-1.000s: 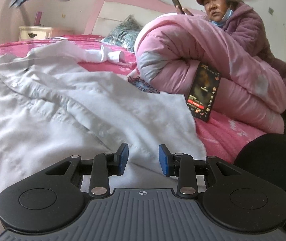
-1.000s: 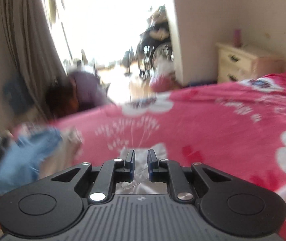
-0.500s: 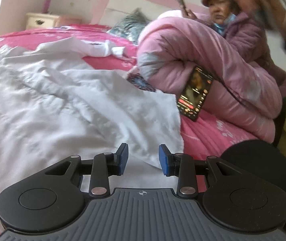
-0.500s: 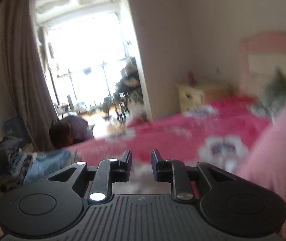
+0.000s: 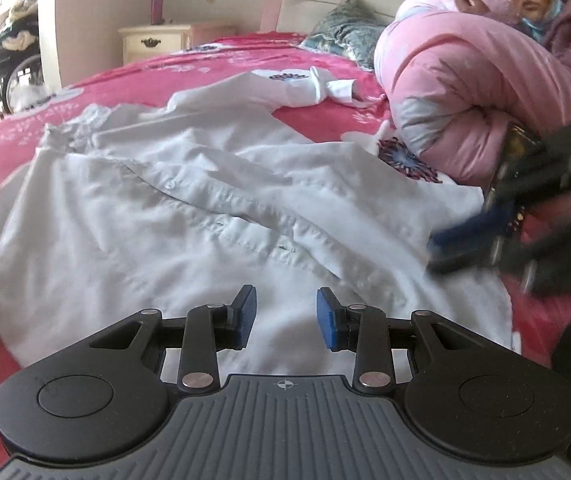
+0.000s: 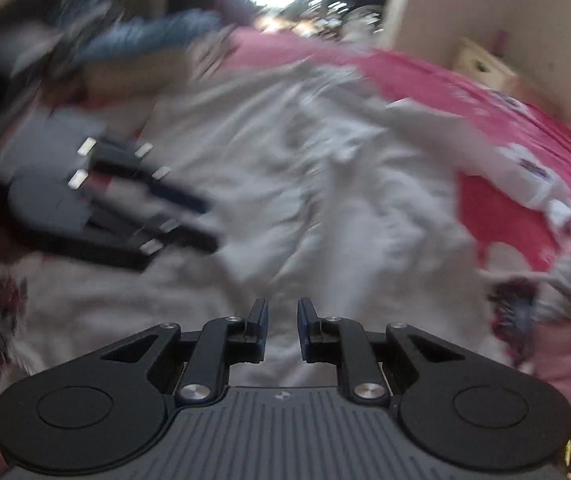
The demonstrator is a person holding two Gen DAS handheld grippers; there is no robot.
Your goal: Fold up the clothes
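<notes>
A white button-up shirt [image 5: 189, 216] lies crumpled across the pink flowered bed [image 5: 213, 60], one sleeve [image 5: 309, 88] trailing toward the headboard. My left gripper [image 5: 285, 316] hovers over the shirt's near hem, open, with nothing between its blue pads. In the blurred right wrist view the same shirt [image 6: 317, 184] fills the middle. My right gripper [image 6: 282, 320] hangs over the shirt with a narrow gap; its jaws are closing and nothing is between them. Each gripper shows in the other's view: the right gripper [image 5: 481, 236] at the shirt's right edge, the left gripper [image 6: 153, 204] on the left.
A person in a pink coat [image 5: 565, 12] sits at the headboard holding a phone, behind a rolled pink quilt [image 5: 469, 92]. A patterned pillow [image 5: 345, 32] and a cream nightstand [image 5: 157, 40] stand at the back. A blurred pile of clothes [image 6: 137, 36] lies past the shirt.
The right gripper swung from facing the window down over the shirt and now appears at the right of the left wrist view. The left gripper rose and tilted, showing more of the shirt.
</notes>
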